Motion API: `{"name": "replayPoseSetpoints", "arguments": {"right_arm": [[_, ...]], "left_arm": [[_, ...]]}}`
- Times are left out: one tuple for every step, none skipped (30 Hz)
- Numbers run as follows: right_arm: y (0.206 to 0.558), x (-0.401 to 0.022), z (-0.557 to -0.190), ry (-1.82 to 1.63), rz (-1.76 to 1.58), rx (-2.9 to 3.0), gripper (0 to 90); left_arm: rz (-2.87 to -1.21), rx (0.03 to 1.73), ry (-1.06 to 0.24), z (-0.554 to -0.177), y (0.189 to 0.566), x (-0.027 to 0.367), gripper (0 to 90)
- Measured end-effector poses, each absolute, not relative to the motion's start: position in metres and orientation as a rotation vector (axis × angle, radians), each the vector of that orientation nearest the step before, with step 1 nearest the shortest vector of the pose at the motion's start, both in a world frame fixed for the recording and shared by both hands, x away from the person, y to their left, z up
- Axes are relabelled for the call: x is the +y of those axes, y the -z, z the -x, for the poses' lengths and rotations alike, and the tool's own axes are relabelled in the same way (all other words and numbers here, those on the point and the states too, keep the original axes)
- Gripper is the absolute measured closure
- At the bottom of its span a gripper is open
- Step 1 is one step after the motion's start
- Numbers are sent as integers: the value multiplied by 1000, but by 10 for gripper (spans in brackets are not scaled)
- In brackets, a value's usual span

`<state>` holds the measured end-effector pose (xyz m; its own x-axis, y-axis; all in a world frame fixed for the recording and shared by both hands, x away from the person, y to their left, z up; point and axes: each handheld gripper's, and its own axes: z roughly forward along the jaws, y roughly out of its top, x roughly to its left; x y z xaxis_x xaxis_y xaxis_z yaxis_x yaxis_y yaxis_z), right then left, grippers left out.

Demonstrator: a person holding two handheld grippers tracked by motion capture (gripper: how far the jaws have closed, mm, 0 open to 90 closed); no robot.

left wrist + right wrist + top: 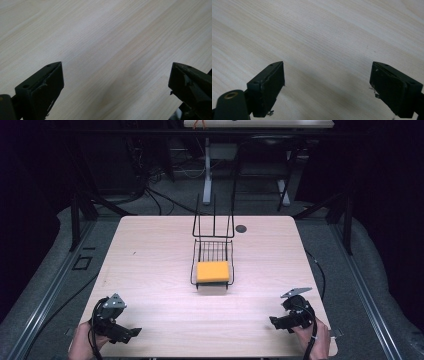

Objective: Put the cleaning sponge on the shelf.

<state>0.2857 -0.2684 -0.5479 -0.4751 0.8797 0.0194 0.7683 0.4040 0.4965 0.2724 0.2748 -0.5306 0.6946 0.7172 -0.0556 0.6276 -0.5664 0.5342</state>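
My left gripper (131, 334) sits low at the near left corner of the table (150, 250), jaws spread wide over bare wood, nothing between them. My right gripper (274, 322) is at the near right corner, jaws just as wide apart and empty too. The yellow sponge (213, 271) lies in the near end of the wire rack (213, 251) at mid-table, well apart from both grippers and between them.

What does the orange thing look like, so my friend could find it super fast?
Start at the wooden table and look to its middle, where a black wire rack stands. The sponge lies flat in the rack's near end. It is the one bright orange block, square, with a dark underside.
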Motion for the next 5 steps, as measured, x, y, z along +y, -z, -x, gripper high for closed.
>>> {"name": "replayPoseSetpoints", "arguments": {"right_arm": [[548,-269,-286,-664,-1455,2422,119],[549,-269,-286,-661,-1457,2426,117],[549,-269,-286,-661,-1459,2424,115],[549,-270,-286,-667,-1461,2420,114],[549,-270,-287,-679,-1459,2416,114]], "left_arm": [[-2380,1030,-227,-273,531,275,3],[-2379,1031,-226,-273,531,275,3],[-2381,1027,-226,-273,532,275,3],[-2382,1025,-229,-273,532,275,3],[-2381,1025,-231,-274,531,275,3]]}}
